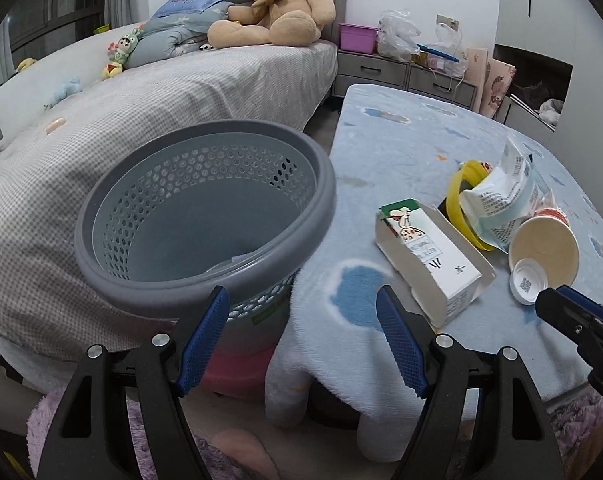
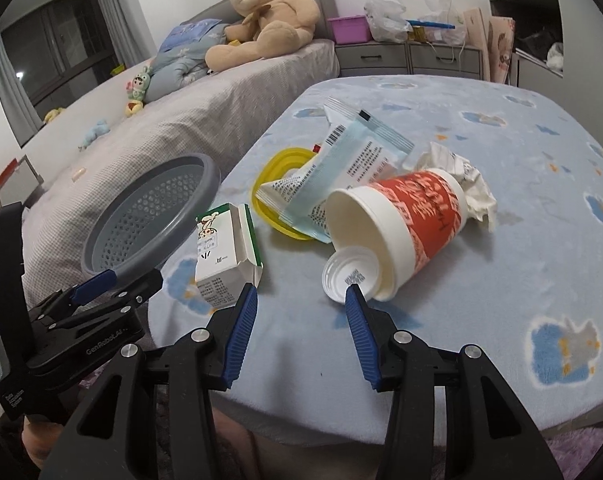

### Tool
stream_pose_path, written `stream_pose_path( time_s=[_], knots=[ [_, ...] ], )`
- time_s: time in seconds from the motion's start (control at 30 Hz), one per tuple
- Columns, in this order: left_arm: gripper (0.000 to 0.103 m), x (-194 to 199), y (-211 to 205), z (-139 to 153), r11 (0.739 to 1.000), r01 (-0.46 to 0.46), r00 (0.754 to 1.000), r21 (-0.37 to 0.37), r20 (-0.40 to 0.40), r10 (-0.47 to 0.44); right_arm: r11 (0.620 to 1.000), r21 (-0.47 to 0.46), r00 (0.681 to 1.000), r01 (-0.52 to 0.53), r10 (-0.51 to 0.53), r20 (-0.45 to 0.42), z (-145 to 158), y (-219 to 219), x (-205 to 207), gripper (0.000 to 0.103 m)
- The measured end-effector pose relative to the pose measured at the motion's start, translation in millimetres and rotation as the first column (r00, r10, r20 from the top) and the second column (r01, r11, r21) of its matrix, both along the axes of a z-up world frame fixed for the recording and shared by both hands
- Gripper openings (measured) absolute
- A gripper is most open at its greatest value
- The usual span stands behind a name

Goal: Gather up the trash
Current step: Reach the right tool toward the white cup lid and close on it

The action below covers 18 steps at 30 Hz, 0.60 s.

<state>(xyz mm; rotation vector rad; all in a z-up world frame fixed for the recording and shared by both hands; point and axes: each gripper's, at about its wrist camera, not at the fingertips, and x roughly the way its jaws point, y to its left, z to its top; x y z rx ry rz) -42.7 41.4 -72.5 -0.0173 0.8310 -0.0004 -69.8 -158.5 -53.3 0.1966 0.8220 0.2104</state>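
Both grippers stand with their blue ribbed pads spread and nothing between them. Right gripper (image 2: 301, 300) hovers low over the fleecy blue blanket (image 2: 501, 280), its right pad just beside a small white plastic cap (image 2: 349, 274) that lies at the mouth of a tipped red-and-white paper cup (image 2: 405, 224). Left of its other pad stands a small white carton (image 2: 225, 256) with a cartoon print. Beyond these, further ahead, a crinkled foil-and-paper wrapper (image 2: 341, 168) rests on a yellow plastic lid (image 2: 277, 184), and a crumpled tissue (image 2: 469, 184) sits behind the cup.

Left gripper (image 1: 303, 308) is poised at the near rim of the grey perforated basket (image 1: 205, 216), which tilts toward it and looks nearly empty.

Everything here should be light. The cup is thin and will likely crush if squeezed hard; a pinch across its rim seems safest. The cap is stiff, shallow and probably slippery, best taken by its edge. The carton is stiffish cardboard, easily held across its flat sides. Wrapper and tissue are limp and should yield to any pinch.
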Motion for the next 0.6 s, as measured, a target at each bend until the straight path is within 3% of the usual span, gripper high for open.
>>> stream_pose_path(
  time_s=[0.23,0.33,0.6],
  knots=[
    [0.073,-0.6,7.5,-3.1,1.0,-0.001,1.0,-0.026,0.002,0.001,0.991,-0.128,0.999,0.037,-0.034,0.026,2.4,7.8,21.0,0.047],
    [0.073,-0.7,8.6,-2.8,0.999,0.001,1.0,-0.032,0.007,0.0,0.985,-0.168,0.999,0.05,-0.048,0.012,-2.6,7.9,29.0,0.051],
    [0.073,-0.4,11.2,-3.5,0.999,-0.003,1.0,-0.04,0.006,0.003,0.966,-0.251,0.997,0.056,-0.066,-0.032,-17.9,12.5,40.8,0.051]
  ],
)
